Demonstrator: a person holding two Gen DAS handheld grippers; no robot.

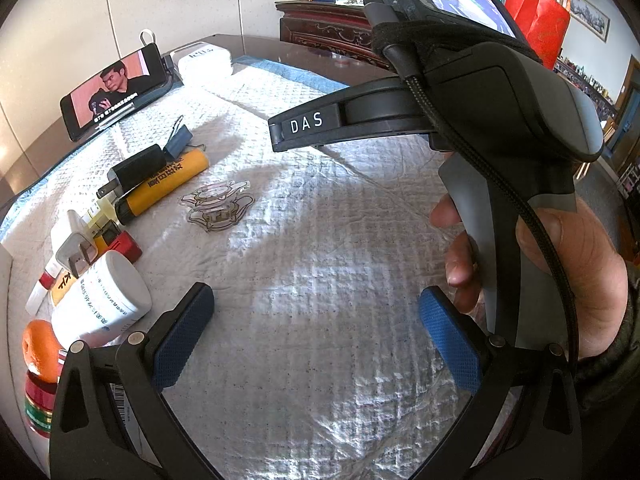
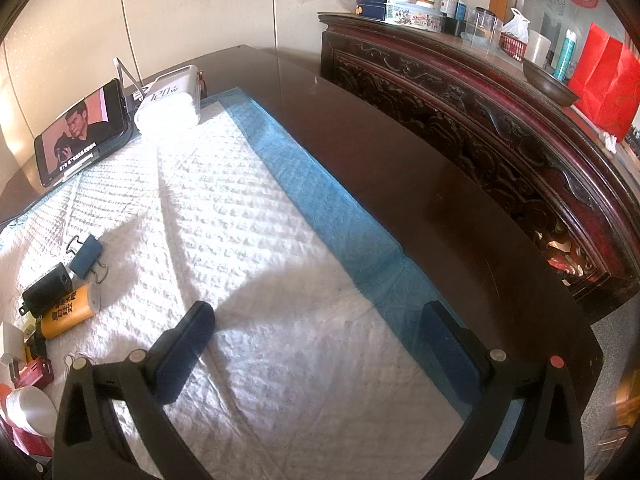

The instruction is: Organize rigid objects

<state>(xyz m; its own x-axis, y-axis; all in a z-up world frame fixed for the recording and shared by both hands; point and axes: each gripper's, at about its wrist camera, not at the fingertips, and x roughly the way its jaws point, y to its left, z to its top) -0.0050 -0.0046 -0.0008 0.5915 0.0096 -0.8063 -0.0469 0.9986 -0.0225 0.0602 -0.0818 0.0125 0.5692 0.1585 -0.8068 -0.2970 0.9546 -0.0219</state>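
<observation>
Rigid items lie in a row along the left of the white pad point(image 1: 320, 272): a blue binder clip point(image 1: 178, 142), a black charger point(image 1: 136, 170), a yellow tube point(image 1: 168, 186), a white charger point(image 1: 76, 250), a small red box point(image 1: 124, 244), a white bottle point(image 1: 102, 300) and an orange point(image 1: 38, 346). A clear acrylic piece point(image 1: 218, 204) lies apart from the row. My left gripper point(image 1: 316, 340) is open over bare pad, holding nothing. A hand holds my right gripper point(image 2: 320, 352), also open and empty; the binder clip point(image 2: 86, 258) and yellow tube point(image 2: 70, 312) lie to its left.
A phone point(image 1: 116, 92) playing video and a white power bank point(image 2: 172, 100) stand at the pad's far end. The dark table point(image 2: 380, 152) borders the pad's blue edge point(image 2: 320, 208). A carved wooden cabinet point(image 2: 480, 120) with jars and a red bag point(image 2: 608, 84) stands to the right.
</observation>
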